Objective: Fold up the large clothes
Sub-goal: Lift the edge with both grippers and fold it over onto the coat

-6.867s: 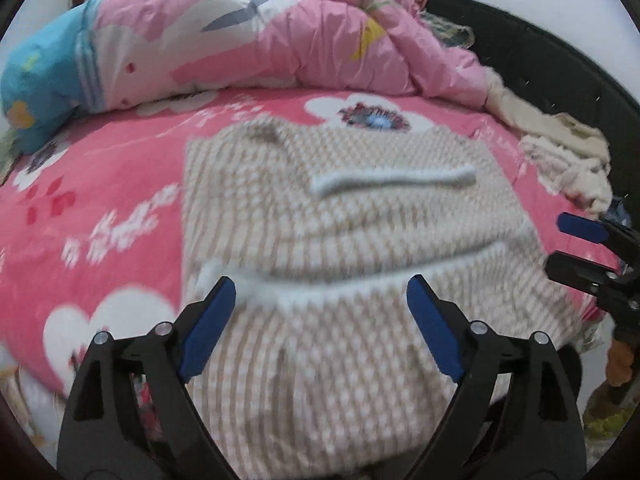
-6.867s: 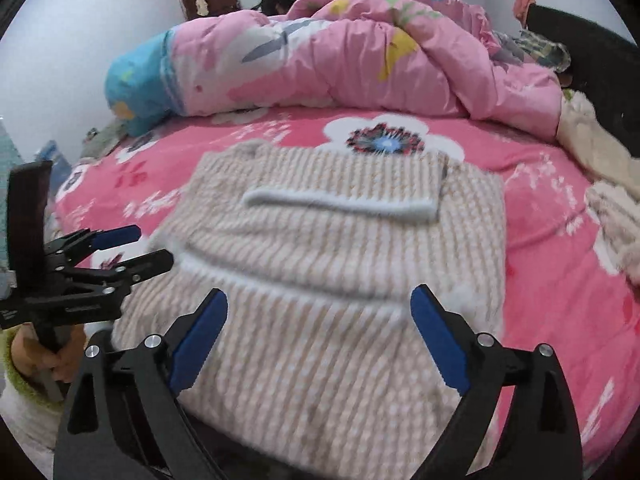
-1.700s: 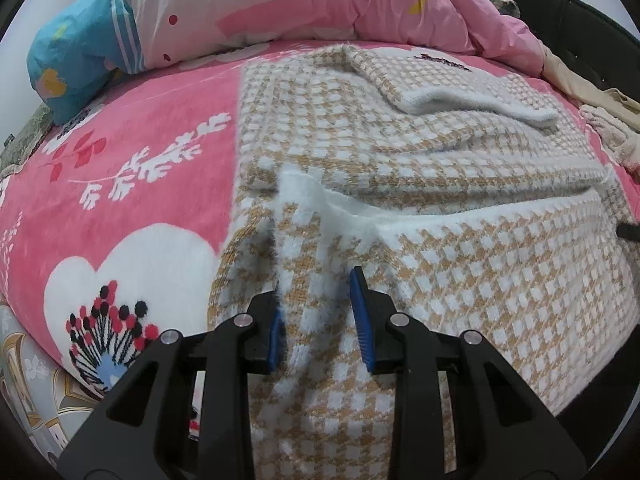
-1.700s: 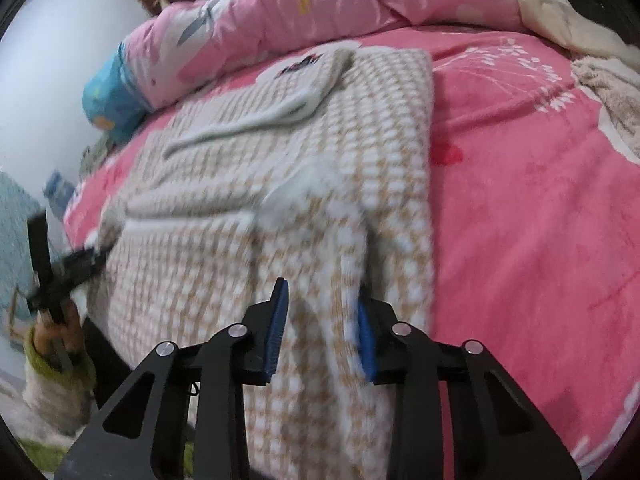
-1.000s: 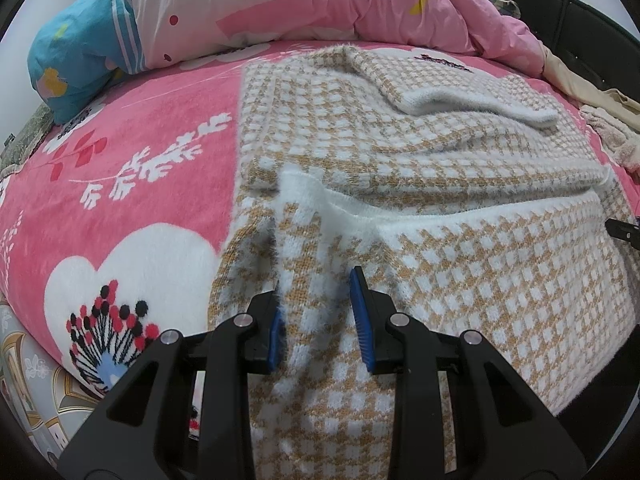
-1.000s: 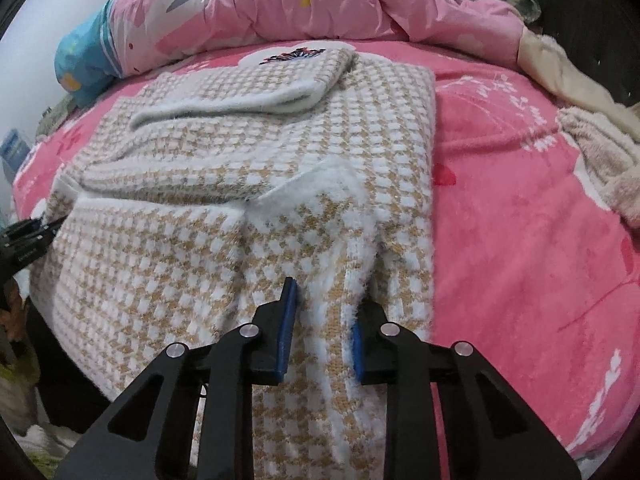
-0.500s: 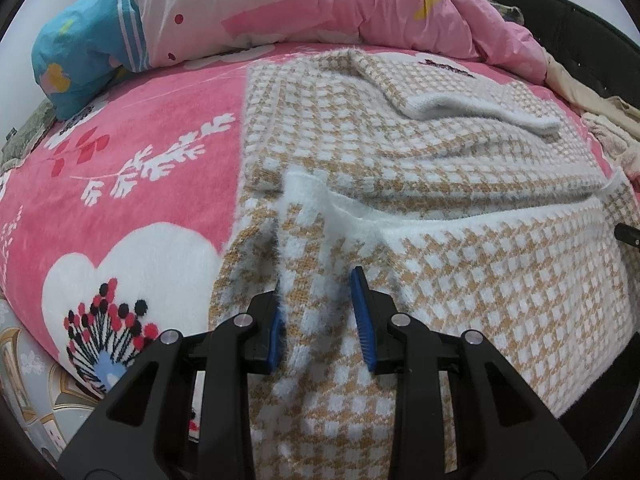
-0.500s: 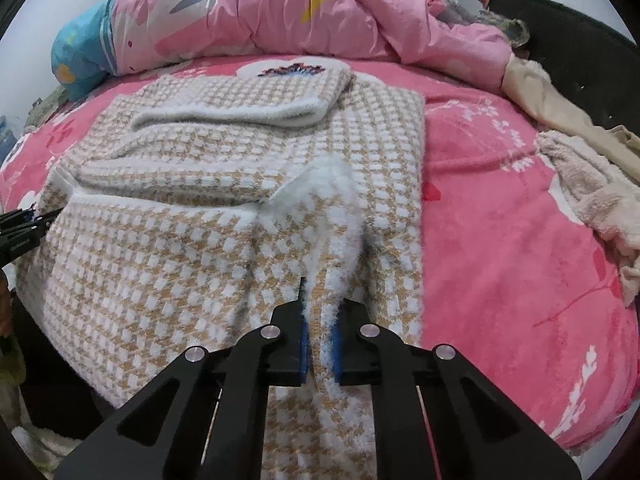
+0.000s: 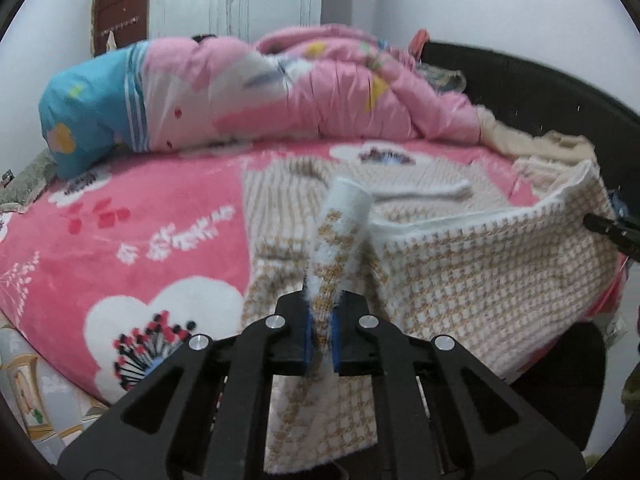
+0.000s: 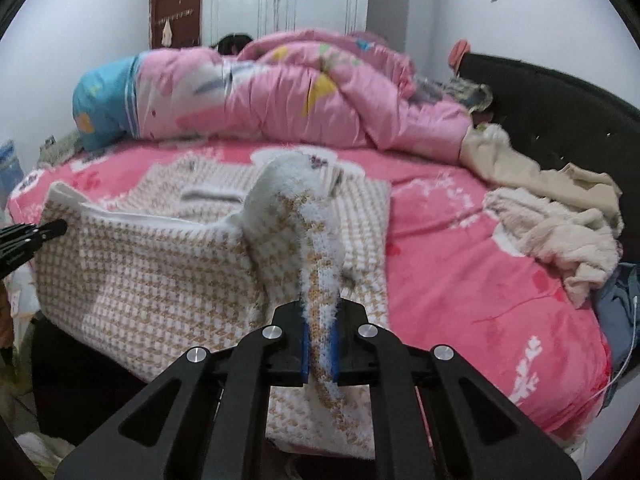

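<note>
A tan-and-white houndstooth sweater [image 9: 480, 272] lies part folded on the pink bed, its near hem raised off the mattress. My left gripper [image 9: 320, 340] is shut on the hem's left corner, and the fluffy white edge stands up between its blue pads. In the right wrist view my right gripper [image 10: 320, 350] is shut on the right corner of the same sweater [image 10: 160, 276]. The hem hangs stretched between the two grippers. Each gripper's black tip shows at the edge of the other's view.
A bunched pink quilt [image 9: 280, 92] with a blue end fills the back of the bed [image 10: 460, 280]. Cream clothes [image 10: 560, 232] are heaped by the dark headboard [image 10: 560, 120] on the right. The floral sheet [image 9: 120, 248] lies bare to the left of the sweater.
Both grippers have pinched shut on the hem corners and risen, lifting the near edge of the sweater off the bed. The views have tilted up to take in the room's walls.
</note>
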Available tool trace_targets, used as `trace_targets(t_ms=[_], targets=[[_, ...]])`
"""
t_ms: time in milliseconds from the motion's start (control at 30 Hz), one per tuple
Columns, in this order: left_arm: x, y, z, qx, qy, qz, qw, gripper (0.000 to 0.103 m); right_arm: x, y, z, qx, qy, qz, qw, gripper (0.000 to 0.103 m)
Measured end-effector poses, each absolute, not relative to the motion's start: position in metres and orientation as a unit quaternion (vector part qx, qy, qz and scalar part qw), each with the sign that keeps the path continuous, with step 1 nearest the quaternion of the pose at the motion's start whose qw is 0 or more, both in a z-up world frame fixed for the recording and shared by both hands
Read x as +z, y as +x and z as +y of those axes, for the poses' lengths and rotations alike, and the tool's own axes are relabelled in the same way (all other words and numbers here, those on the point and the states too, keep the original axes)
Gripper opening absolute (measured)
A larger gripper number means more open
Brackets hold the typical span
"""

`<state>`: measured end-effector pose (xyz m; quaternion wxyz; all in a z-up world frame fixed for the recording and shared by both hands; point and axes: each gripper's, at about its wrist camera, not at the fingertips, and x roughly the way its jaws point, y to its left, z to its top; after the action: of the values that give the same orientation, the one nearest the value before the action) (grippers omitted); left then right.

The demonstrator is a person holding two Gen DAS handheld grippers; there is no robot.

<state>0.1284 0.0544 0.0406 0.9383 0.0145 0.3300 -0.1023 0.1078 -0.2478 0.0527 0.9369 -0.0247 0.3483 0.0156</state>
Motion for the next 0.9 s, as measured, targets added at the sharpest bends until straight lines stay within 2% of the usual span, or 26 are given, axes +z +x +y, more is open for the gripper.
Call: trace_targets(t_ms=[233, 400, 567, 700, 733, 800, 867, 900], targets=[[0.094, 0.171, 0.056, -0.122, 0.005, 0.284, 0.951, 0.006, 0.081, 0.162, -0.271, 0.023, -0.035, 0.307, 0.951, 0.007], [0.111, 0.261, 0.055, -0.125, 0.001, 0.286, 0.950, 0.006, 0.090, 0.246, -0.297, 0.050, -0.007, 0.306, 0.951, 0.007], [0.077, 0.373, 0.061, -0.125, -0.017, 0.349, 0.928, 0.006, 0.058, 0.347, -0.312, 0.065, 0.021, 0.346, 0.936, 0.007], [0.013, 0.438, 0.058, -0.106, -0.010, 0.431, 0.896, 0.007, -0.014, 0.411, -0.323, 0.075, 0.059, 0.428, 0.899, 0.007], [-0.001, 0.446, 0.059, -0.105, -0.012, 0.448, 0.888, 0.010, -0.030, 0.421, -0.328, 0.078, 0.075, 0.447, 0.888, 0.009], [-0.029, 0.463, 0.065, -0.103, -0.024, 0.490, 0.865, 0.024, -0.057, 0.433, -0.342, 0.106, 0.121, 0.479, 0.863, 0.020], [-0.036, 0.462, 0.077, -0.101, -0.051, 0.497, 0.860, 0.044, -0.061, 0.433, -0.362, 0.140, 0.188, 0.482, 0.844, 0.026], [-0.034, 0.462, 0.088, -0.107, -0.077, 0.497, 0.858, 0.045, -0.060, 0.432, -0.372, 0.147, 0.213, 0.484, 0.836, 0.032]])
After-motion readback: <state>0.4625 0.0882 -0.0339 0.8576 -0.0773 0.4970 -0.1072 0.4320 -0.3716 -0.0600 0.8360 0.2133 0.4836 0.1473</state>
